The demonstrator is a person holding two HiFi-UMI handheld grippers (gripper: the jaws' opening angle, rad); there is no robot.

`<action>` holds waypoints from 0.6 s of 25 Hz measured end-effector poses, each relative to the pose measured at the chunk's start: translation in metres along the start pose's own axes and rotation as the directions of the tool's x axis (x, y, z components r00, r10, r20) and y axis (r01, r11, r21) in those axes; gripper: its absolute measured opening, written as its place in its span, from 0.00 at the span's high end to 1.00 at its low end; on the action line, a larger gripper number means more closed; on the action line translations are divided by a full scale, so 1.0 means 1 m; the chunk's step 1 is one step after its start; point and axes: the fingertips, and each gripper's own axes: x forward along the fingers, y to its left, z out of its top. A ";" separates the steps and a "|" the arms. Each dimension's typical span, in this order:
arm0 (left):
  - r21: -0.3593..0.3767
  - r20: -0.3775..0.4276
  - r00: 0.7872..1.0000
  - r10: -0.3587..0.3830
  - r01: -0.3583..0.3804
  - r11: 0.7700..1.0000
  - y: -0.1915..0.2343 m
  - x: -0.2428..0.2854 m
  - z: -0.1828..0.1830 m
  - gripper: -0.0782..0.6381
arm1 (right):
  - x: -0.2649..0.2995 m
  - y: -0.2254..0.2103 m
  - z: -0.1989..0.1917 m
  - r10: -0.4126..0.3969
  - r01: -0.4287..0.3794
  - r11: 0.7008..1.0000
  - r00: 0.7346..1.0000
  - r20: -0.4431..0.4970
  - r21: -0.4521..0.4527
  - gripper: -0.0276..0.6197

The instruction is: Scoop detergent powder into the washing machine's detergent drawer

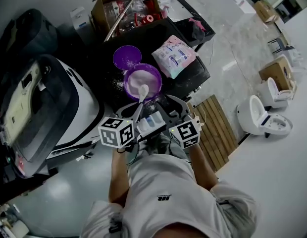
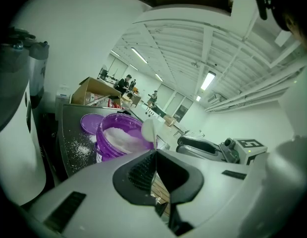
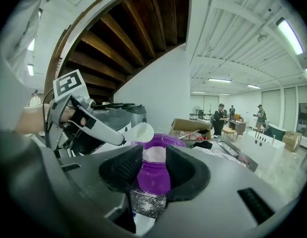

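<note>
1. The left gripper (image 2: 154,157) has its jaws pressed together on the handle of a white scoop (image 2: 148,131), whose long axis runs straight out from the jaws toward 12 o'clock.
2. The scoop's bowl hangs over the near rim of the open purple detergent tub (image 1: 142,81) on the black table (image 1: 190,78). The tub's lid (image 1: 127,57) lies at its 11 o'clock.
3. The right gripper (image 3: 154,165) has its jaws spread and holds nothing; the tub stands beyond the gap.
4. The washing machine (image 1: 44,103) lies at the tub's 9 o'clock, nearer the left gripper, so a filled scoop would likely swing left. I cannot pick out the drawer.
</note>
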 end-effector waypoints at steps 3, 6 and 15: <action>-0.007 0.011 1.000 0.009 -0.009 1.000 -0.006 -0.009 -0.009 0.87 | -0.011 0.005 -0.003 0.007 -0.007 1.000 1.000 0.004 -0.002 0.74; -0.015 0.023 0.999 0.028 -0.028 1.000 -0.014 -0.016 -0.017 0.87 | -0.021 0.010 -0.008 0.033 -0.033 0.999 0.999 0.004 -0.007 0.74; -0.064 0.077 0.986 0.150 -0.146 0.987 -0.040 -0.029 -0.051 0.87 | -0.052 0.020 -0.032 0.175 -0.175 0.984 0.984 0.002 -0.028 0.74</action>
